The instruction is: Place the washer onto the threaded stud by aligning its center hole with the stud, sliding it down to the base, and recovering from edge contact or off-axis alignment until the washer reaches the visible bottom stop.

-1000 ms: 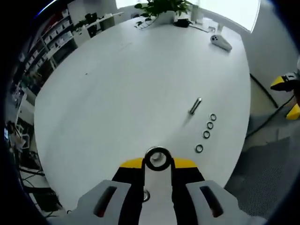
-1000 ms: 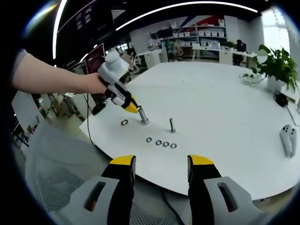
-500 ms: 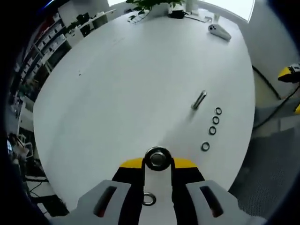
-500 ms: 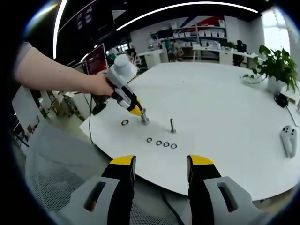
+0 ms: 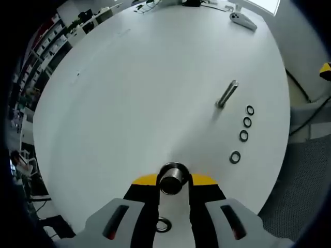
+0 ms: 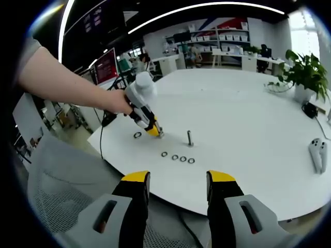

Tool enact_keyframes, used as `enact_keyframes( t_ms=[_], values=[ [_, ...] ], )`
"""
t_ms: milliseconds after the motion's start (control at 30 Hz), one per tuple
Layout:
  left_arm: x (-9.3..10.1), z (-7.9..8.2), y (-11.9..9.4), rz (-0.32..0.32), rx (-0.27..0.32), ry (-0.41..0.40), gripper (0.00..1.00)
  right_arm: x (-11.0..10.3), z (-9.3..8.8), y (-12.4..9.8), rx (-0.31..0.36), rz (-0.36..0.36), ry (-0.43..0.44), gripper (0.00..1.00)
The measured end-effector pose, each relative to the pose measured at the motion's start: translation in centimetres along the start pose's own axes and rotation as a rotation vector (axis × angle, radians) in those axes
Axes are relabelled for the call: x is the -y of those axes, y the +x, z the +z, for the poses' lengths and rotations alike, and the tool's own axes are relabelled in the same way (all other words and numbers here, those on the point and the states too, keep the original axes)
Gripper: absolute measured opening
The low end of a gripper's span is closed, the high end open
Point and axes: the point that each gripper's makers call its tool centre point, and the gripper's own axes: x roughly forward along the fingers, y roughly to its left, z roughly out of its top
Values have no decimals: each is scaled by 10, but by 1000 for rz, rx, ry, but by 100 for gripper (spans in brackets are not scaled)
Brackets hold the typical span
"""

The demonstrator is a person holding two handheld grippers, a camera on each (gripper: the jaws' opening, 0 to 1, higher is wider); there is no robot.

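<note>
An open-plan office or tech workspace: a large round white table (image 6: 248, 129) under curved ceiling light strips (image 6: 207, 8). In the right gripper view, desks and wall shelves (image 6: 227, 33) line the back at 12 o'clock, a wall screen (image 6: 106, 64) hangs at 10 o'clock, and a potted plant (image 6: 305, 72) stands on the table at 2 o'clock beside white handheld controllers (image 6: 316, 154) at 3 o'clock. In the left gripper view, shelving (image 5: 46, 49) runs along 10 o'clock.

Broad white round-edged desk (image 5: 129, 93), upright threaded metal stud (image 5: 227, 94), row of four small dark ring washers (image 5: 243, 135) beside it, one loose metal washer (image 5: 162, 225), white handheld controller (image 5: 243, 19) at far edge
</note>
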Motion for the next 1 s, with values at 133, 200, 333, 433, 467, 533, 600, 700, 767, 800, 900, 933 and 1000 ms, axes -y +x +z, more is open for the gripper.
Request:
enact_keyframes(
  t_ms=[133, 200, 333, 433, 467, 533, 600, 700, 767, 800, 900, 933, 1000],
  values=[
    [-1, -8, 8, -7, -32, -6, 19, -1, 0, 0, -3, 4, -2, 45],
    [-2, -6, 6, -11, -19, -48, 19, -1, 0, 0, -5, 6, -4, 45],
    [-2, -6, 6, -12, -17, -32, 19, -2, -1, 1, -7, 9, -6, 45],
    [-1, -6, 6, -10, -18, -36, 19, -3, -1, 1, -13, 16, -6, 43],
    [-2, -7, 6, -8, -15, -38, 19, -4, -2, 1, -14, 17, -7, 43],
    [-3, -7, 6, -9, -3, -57, 20, -3, -1, 1, -9, 13, -3, 43],
    [-3, -10, 6, -12, 2, -75, 20, -3, 1, 1, -2, 15, 4, 43],
    [-1, -15, 6, -16, 1, -93, 20, -3, -1, 1, -10, 16, -3, 43],
    [1, -18, 4, -22, 2, -109, 21, -3, -1, 1, -9, 15, -3, 44],
    [0, -19, 2, -15, 7, -116, 22, -3, -1, 1, -9, 15, 0, 44],
    [-2, -19, -2, -13, 35, -155, 22, -4, -2, 2, -16, 19, -6, 44],
    [-1, -20, -4, -17, 36, -165, 22, -4, -2, 2, -16, 19, -8, 44],
    [-1, -25, -8, -5, 34, -161, 22, -4, -2, 2, -19, 19, -10, 44]
  ],
)
